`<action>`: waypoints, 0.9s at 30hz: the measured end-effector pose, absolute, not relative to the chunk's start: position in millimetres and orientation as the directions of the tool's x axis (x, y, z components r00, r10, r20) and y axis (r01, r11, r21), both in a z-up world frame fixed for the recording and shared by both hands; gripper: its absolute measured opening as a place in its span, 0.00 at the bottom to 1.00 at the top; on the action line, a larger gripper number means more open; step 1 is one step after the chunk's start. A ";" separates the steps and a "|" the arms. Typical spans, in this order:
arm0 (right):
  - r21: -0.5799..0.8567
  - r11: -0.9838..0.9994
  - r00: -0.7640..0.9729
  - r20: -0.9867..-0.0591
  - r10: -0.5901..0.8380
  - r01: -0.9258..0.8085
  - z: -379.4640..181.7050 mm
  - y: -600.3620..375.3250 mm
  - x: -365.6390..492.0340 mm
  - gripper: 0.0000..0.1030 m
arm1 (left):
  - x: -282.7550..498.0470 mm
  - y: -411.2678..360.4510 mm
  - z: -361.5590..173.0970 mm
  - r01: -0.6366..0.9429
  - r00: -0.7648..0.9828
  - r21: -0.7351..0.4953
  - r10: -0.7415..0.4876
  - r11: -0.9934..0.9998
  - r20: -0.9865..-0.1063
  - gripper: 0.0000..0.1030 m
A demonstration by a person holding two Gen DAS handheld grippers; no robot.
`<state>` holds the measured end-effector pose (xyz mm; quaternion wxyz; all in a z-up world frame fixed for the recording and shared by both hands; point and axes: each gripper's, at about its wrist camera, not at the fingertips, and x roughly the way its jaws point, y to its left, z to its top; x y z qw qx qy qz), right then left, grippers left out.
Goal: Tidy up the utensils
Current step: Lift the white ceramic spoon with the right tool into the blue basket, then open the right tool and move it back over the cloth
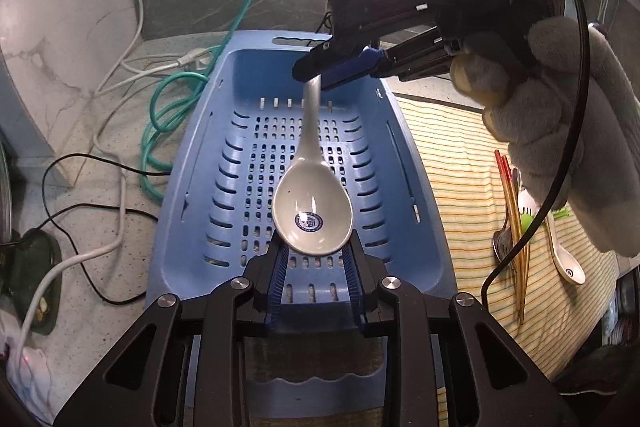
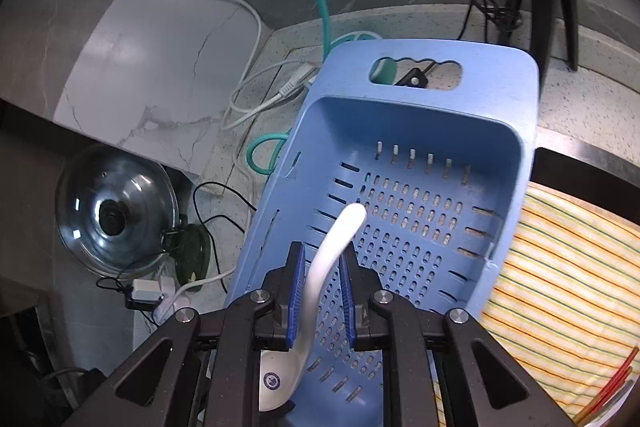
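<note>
Spoon [image 1: 313,215], white ceramic with a blue crest in its bowl, hung above the blue slotted basket [image 1: 412,195], held at both ends. The right gripper [image 1: 320,77] pinched the handle tip between narrow jaws; the left gripper [image 1: 316,259] stood with its pads at either side of the spoon's bowl, though whether they pressed on it could not be told. Glazed ceramic looked slippery, and so small a purchase on the handle might have let the spoon twist or drop onto the hard plastic and chip. Mistimed release by the two grippers could also have tipped it over the rim. Remaining utensils [image 1: 516,223] lay on the striped cloth [image 1: 460,187] beside the basket.
</note>
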<state>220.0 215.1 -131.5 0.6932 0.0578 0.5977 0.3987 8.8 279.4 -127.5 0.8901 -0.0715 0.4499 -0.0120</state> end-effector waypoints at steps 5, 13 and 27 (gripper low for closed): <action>0.481 0.695 0.029 -0.811 0.584 -0.534 -126.3 223.8 212.2 0.49 | 5.5 288.7 -121.2 -0.066 0.600 -0.146 -0.078 0.987 -0.796 0.26; 0.465 0.695 0.063 -0.806 0.589 -0.548 -110.9 208.3 208.4 0.52 | -2.5 290.3 -115.1 -0.085 0.606 -0.154 -0.072 0.984 -0.792 0.26; 0.489 0.676 0.089 -0.771 0.631 -0.552 -74.2 130.8 196.3 0.52 | -20.6 247.1 -78.8 -0.111 0.644 -0.132 -0.029 0.985 -0.764 0.26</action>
